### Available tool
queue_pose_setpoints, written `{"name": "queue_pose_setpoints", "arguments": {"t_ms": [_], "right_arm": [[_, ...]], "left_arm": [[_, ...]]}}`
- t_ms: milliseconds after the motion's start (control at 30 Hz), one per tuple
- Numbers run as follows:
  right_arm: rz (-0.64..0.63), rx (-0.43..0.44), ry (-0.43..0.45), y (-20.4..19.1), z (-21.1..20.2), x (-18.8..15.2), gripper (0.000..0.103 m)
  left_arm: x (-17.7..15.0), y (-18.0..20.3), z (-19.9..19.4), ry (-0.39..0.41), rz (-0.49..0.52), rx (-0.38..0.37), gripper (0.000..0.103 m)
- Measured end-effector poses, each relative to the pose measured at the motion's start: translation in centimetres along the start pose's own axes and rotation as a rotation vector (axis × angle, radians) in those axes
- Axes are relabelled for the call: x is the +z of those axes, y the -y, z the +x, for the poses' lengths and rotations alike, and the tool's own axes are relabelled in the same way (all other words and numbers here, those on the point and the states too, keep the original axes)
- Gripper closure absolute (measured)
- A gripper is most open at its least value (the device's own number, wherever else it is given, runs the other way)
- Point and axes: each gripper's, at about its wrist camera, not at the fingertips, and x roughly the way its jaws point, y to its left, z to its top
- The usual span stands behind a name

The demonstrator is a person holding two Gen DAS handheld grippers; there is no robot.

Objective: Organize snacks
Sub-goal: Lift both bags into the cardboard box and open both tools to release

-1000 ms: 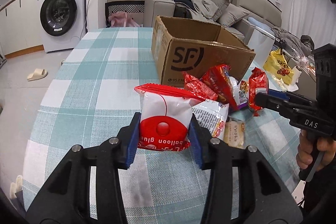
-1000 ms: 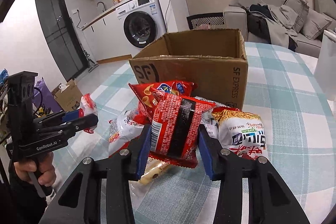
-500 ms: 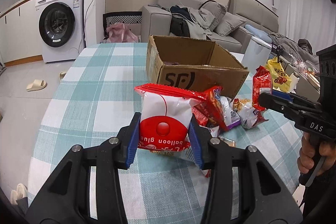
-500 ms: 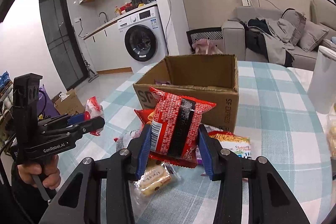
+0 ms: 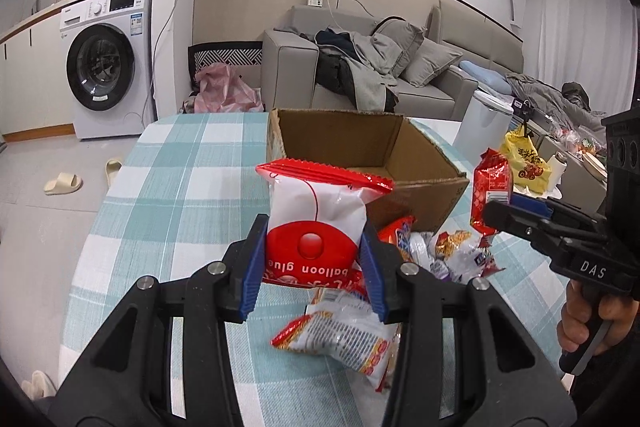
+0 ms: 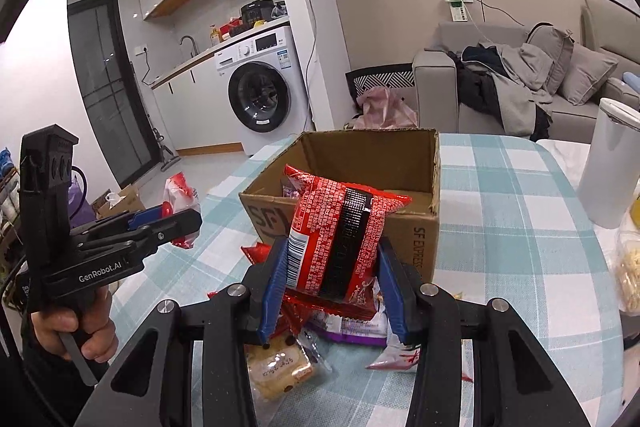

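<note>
Brown cardboard makes the box (image 6: 352,187), which sits on the checked table (image 5: 168,187) just ahead of both tools. The right gripper (image 6: 332,287) squeezes a red packet (image 6: 340,239) standing upright, right at the box's near wall, so it looks nearer. The left gripper (image 5: 314,267) squeezes a white and red bag (image 5: 316,215), also upright, a bit short of the box. Loose snacks (image 5: 344,335) lie on the table under both tools. Each must lift over the wall.
</note>
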Motion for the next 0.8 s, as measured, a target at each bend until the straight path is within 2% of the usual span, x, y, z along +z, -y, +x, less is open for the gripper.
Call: {"name": "queue_pose_setpoints", "arguments": {"t_ms": [433,800], "right_arm": [[0.03,-0.011,0.025,1.1,0.4,3.1,0.059],[0.058,-0.027,0.019,2.4,2.3,5.1,0.059]], "left_arm": [[3.8,1.4,2.4,0.022,0.021,-0.005,0.063],[6.1,2.1,6.0,-0.002,0.031,-0.014,0.063]]}}
